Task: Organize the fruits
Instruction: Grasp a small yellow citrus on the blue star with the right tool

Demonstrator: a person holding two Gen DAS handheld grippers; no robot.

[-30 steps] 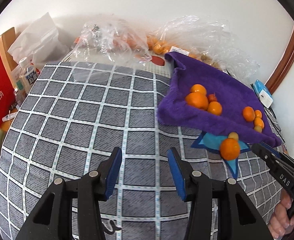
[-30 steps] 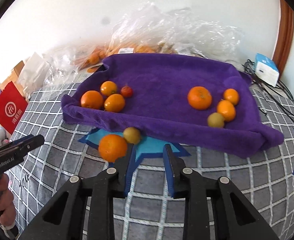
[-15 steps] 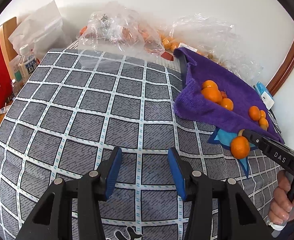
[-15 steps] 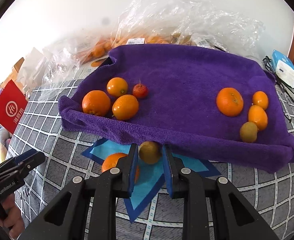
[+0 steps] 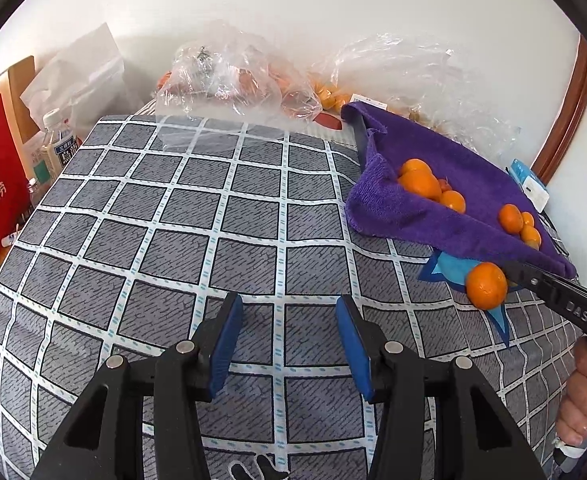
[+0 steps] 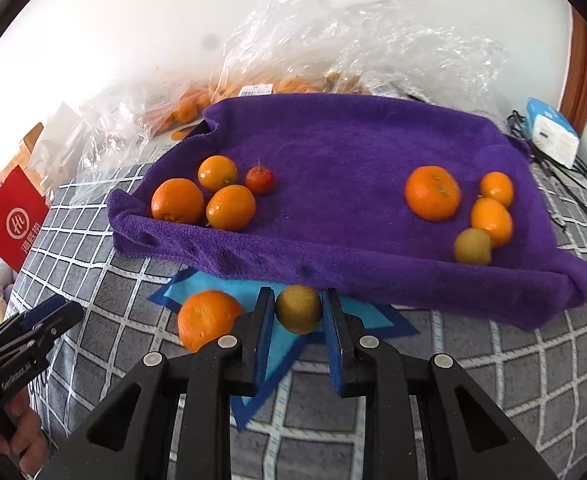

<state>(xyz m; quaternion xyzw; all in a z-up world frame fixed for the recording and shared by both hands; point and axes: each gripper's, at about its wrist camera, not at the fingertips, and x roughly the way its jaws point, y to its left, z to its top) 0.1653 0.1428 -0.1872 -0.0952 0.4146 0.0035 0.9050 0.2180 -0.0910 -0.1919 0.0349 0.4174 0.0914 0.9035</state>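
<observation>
I see the checked bedcover [image 5: 197, 216] spread wide, with the purple towel [image 6: 333, 168] lying on it and carrying two clusters of oranges. My left gripper [image 5: 289, 336] hangs over bare cover, jaws apart and empty. My right gripper [image 6: 298, 330] is clamped on the greenish-brown fruit [image 6: 298, 309], just beside a loose orange [image 6: 207, 318].

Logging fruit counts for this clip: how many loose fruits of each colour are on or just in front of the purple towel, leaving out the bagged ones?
Round orange citrus fruits: 7 (6 on the purple towel, 1 on the blue star patch)
Small red fruit: 1
Yellow-green round fruits: 2 (1 on the towel, 1 between the right gripper pads)
Total: 10
</observation>
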